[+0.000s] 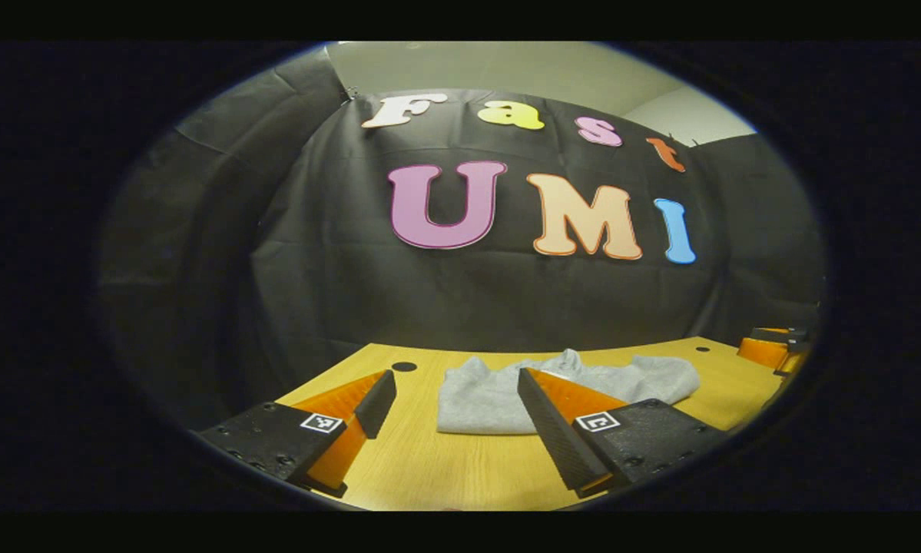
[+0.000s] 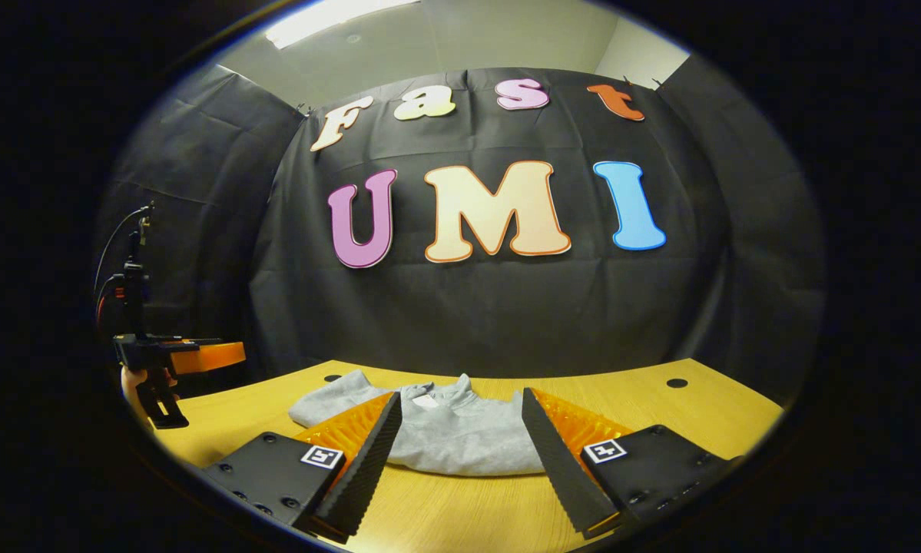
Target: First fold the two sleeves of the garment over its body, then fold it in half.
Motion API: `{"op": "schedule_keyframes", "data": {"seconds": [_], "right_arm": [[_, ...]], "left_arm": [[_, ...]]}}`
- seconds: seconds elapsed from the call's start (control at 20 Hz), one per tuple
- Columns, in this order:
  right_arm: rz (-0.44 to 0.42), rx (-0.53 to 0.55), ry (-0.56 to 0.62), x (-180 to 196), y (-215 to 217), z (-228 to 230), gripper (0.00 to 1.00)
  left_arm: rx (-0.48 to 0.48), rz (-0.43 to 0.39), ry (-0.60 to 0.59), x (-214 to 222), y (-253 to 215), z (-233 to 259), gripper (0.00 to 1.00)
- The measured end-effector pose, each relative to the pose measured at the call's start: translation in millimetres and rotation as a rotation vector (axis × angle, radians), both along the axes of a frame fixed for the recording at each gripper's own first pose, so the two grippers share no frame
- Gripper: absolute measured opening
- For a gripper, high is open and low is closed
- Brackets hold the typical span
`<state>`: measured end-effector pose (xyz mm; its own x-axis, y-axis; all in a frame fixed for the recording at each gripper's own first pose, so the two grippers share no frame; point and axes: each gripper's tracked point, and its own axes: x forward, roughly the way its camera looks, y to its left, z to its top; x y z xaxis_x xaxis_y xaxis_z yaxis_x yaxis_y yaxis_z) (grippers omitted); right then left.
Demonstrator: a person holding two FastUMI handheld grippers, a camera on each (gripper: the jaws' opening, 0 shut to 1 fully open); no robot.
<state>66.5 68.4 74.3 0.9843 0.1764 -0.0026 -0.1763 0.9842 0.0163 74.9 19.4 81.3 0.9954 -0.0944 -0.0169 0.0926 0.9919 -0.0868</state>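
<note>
A grey long-sleeved garment (image 1: 485, 395) lies flat on the wooden table (image 1: 429, 468), collar toward the back wall. In the left gripper view its left edge runs straight and a sleeve end reaches out to the right. My left gripper (image 1: 454, 380) hovers open just in front of it, holding nothing. In the right gripper view the garment (image 2: 452, 434) shows between the fingers, with a sleeve stretching left; its right side is hidden behind a finger (image 2: 560, 453). My right gripper (image 2: 460, 399) is open and short of the cloth.
The right gripper (image 1: 771, 349) shows at the table's far right edge. The left gripper (image 2: 180, 357), held by a hand (image 2: 131, 385), hangs over the table's left edge. Small dark holes (image 1: 404, 366) (image 2: 676, 382) mark the tabletop. The black cloth wall stands close behind.
</note>
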Motion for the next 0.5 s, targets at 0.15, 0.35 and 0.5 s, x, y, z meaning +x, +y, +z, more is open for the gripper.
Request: {"op": "schedule_keyframes", "data": {"seconds": [0.15, 0.35, 0.5], "right_arm": [[-0.009, -0.030, -0.040, -14, 1, -15, 0.97], [-0.006, -0.022, -0.024, -22, 3, -34, 0.97], [-0.011, 0.028, -0.007, -22, -1, -39, 0.97]], "left_arm": [[-0.047, 0.005, -0.020, -13, 3, -10, 0.94], [-0.050, 0.052, -0.019, -27, 24, -24, 0.94], [-0.047, 0.068, -0.026, -30, 29, -32, 0.94]]}}
